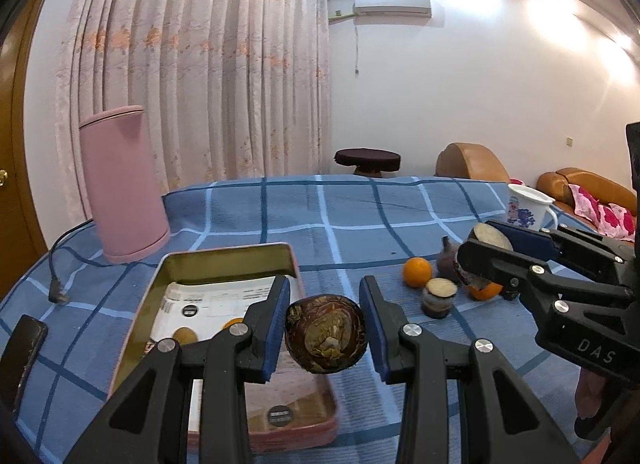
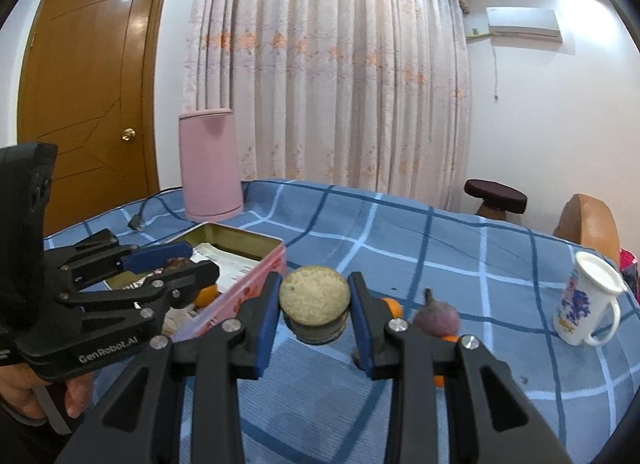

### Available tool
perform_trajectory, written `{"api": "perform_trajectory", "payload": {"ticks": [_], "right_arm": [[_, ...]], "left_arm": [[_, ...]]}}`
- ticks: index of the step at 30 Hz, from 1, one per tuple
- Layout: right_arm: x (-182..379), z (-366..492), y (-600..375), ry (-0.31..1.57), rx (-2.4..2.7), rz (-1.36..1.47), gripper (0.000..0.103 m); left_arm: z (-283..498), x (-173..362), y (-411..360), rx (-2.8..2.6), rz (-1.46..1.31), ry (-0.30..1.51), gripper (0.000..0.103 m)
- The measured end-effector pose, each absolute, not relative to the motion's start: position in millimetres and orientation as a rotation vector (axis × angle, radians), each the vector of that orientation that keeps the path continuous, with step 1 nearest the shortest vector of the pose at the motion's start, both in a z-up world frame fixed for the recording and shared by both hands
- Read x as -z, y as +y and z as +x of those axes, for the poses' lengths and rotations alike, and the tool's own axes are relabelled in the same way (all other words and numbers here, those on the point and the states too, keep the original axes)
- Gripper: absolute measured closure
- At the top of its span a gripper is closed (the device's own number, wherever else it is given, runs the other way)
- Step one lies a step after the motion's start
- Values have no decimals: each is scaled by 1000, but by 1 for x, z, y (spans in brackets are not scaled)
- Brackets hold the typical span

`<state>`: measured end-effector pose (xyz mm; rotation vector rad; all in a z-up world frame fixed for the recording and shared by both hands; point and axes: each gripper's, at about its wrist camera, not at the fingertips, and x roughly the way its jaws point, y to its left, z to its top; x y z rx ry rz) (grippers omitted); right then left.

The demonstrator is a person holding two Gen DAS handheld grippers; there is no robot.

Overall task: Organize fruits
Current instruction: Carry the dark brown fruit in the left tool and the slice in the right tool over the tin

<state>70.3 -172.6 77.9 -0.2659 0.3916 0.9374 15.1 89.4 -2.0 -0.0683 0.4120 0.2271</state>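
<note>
My left gripper (image 1: 325,320) is shut on a dark brown round fruit (image 1: 325,338), held above the right edge of the open pink tin (image 1: 224,254). In the tin lie a paper sheet, a small brown fruit (image 1: 186,335) and an orange (image 1: 234,322). My right gripper (image 2: 315,298) is shut on a dark fruit piece with a pale cut top (image 2: 314,300), raised over the cloth. On the cloth to the right rest two oranges (image 1: 417,272), a second cut piece (image 1: 439,298) and a purple fruit (image 2: 436,318). Each gripper shows in the other's view: left gripper (image 2: 180,263), right gripper (image 1: 486,238).
A blue checked cloth (image 1: 320,215) covers the table. A tall pink canister (image 1: 124,183) stands at the back left with a cable plug (image 1: 58,296) beside it. A white printed mug (image 2: 586,304) stands far right. A dark flat object (image 1: 24,356) lies at the left edge.
</note>
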Motion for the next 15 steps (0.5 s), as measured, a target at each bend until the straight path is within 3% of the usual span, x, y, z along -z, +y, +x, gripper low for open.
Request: {"api": "perform_trajectory", "payload": {"ticks": [15], "right_arm": [[-78, 54, -97, 421, -1085, -334, 67]], "left_arm": [[-2, 4, 151, -342, -149, 440, 65]]}}
